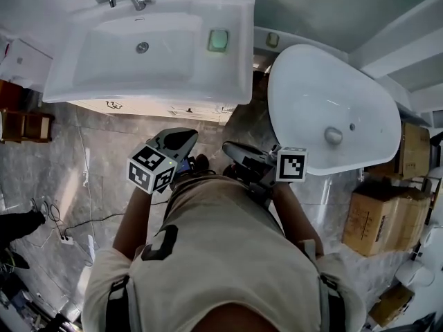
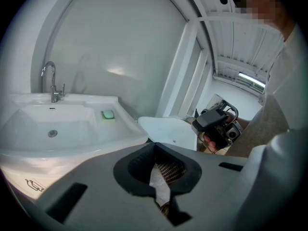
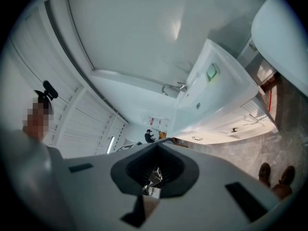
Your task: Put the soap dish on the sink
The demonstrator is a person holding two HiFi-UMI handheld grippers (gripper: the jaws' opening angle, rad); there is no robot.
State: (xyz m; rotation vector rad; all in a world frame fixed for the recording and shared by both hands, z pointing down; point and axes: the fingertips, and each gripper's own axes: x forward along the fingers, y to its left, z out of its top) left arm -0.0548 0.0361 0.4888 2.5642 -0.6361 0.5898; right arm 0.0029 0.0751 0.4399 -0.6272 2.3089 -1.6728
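Soap dish (image 1: 218,40) lies farthest in this reading. Nearest, at the person's waist, the left gripper (image 1: 176,141) and right gripper (image 1: 239,155) each have their jaws closed together on nothing. Beyond is the sink (image 1: 234,81), with the green dish on its right ledge, so placement looks done. Any nudge needs the jaws opened first. No writing is legible.

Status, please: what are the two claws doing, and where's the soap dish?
Left gripper shut, empty. Right gripper shut, empty. Green soap dish sits on the sink deck, beside the basin. Nothing blocking it.
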